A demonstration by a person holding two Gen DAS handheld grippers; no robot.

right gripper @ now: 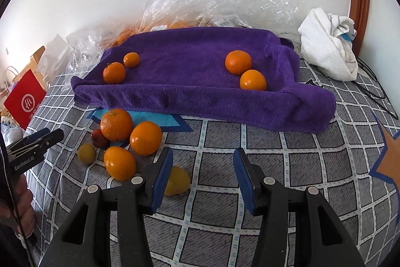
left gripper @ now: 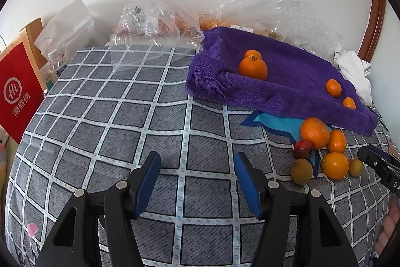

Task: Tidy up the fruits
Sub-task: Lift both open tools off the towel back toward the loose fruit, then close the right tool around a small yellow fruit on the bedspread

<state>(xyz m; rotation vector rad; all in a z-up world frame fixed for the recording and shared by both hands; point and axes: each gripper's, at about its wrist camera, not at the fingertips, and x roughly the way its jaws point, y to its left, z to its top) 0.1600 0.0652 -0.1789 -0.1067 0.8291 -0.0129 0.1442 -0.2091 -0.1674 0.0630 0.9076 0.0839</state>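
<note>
**Four fruits sorted, a cluster left**

Both the right gripper [right gripper: 203, 162] and left gripper [left gripper: 197, 167] are spread wide and hold nothing. A yellow fruit [right gripper: 178, 180] lies just beside the right gripper's left finger; the loose cluster of oranges [right gripper: 145, 134] sits ahead-left. Beyond, four oranges rest on the purple towel [right gripper: 190, 71], so sorting looks partly done.

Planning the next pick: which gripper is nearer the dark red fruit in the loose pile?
Left, narrowly. The left gripper tips sit just left of the dark red fruit. The right gripper hovers open farther off, to its right, with oranges between.
</note>
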